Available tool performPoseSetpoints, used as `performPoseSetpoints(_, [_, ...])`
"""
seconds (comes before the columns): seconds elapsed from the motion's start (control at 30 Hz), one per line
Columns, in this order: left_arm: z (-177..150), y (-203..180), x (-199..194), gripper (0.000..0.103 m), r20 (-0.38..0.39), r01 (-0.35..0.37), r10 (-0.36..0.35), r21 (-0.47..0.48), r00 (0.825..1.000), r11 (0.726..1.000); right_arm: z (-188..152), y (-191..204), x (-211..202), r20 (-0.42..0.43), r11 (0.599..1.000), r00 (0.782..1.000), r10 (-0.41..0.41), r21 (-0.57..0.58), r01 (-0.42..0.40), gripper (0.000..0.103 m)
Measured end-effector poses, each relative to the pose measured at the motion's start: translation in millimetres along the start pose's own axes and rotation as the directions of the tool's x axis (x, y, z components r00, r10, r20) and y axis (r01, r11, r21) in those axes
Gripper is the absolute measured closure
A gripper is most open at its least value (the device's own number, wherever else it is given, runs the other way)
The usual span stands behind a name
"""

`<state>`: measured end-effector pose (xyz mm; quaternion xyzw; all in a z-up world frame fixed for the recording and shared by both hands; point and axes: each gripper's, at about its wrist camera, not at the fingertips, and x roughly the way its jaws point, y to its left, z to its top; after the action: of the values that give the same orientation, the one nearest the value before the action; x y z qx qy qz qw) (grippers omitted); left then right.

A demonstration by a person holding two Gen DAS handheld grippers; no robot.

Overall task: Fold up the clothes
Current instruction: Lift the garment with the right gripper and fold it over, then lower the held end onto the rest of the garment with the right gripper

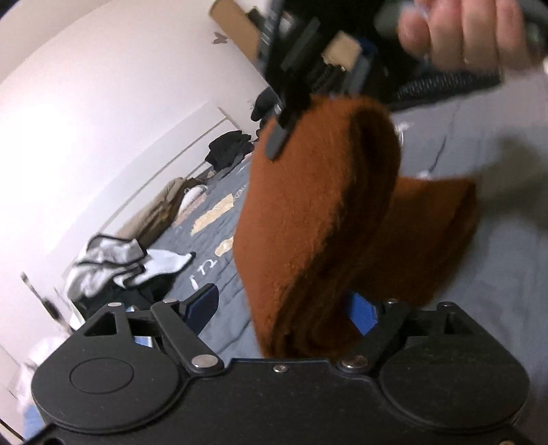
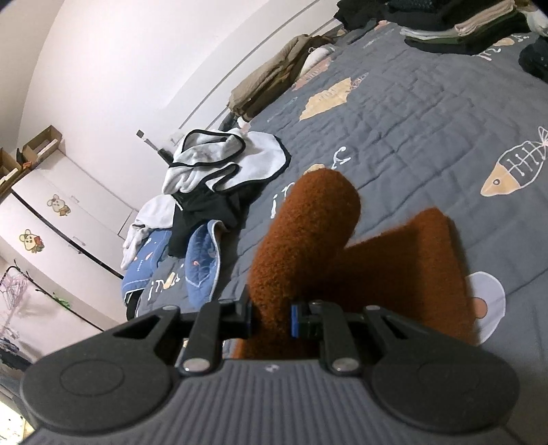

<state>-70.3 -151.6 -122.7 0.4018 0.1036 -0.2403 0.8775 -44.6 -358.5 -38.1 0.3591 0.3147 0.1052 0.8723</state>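
Note:
A rust-brown fuzzy cloth (image 1: pixel 308 219) hangs folded above the grey bedspread (image 1: pixel 219 246). My right gripper (image 2: pixel 271 313) is shut on one edge of the cloth (image 2: pixel 308 222), which bulges up past its fingers and drapes to the right. The left wrist view shows that same gripper (image 1: pixel 284 133) pinching the cloth's top, with a person's hand (image 1: pixel 462 30) behind it. My left gripper (image 1: pixel 282 294) stands open below. The cloth's lower fold hangs between its jaws close to the right finger (image 1: pixel 359 315). A clear gap separates it from the left finger (image 1: pixel 202 304).
A heap of white and black clothes (image 2: pixel 219 164) and a blue quilted piece (image 2: pixel 198 267) lie at the bed's left edge. A khaki garment (image 2: pixel 274 78) sits by the wall. Folded stacks (image 2: pixel 462 27) are at the far right. White wardrobes (image 2: pixel 68 222) stand beyond.

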Motion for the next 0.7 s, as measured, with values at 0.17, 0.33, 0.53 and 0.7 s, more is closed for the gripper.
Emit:
performPoseSetpoints(0.17, [-11.5,4.1,0.0,0.043,0.003,0.001,-0.001,0.032,1.0,0.999,2.4,-19.3,-12.2,0.02,0.998,0.999,-0.032,0.05,0.031,0.084])
performPoseSetpoints(0.33, [-10.8,-15.9,2.6,0.037,0.016,0.012,-0.014,0.094,1.0,0.996,-1.8,-31.7,-14.7,0.024,0.994,0.994,-0.102,0.026,0.101,0.084])
performPoseSetpoints(0.53, [-8.8,-32.1,-0.4,0.032,0.063,-0.009,-0.001,0.165,0.998,0.986,3.7,-49.7,-14.5,0.039,0.986,0.985,-0.166,0.017,0.165,0.084])
performPoseSetpoints(0.7, [-10.6,-39.1,0.8,0.032,0.065,-0.006,-0.007,0.191,0.998,0.982,5.6,-62.8,-6.6,0.02,0.971,0.971,-0.238,-0.033,0.238,0.084])
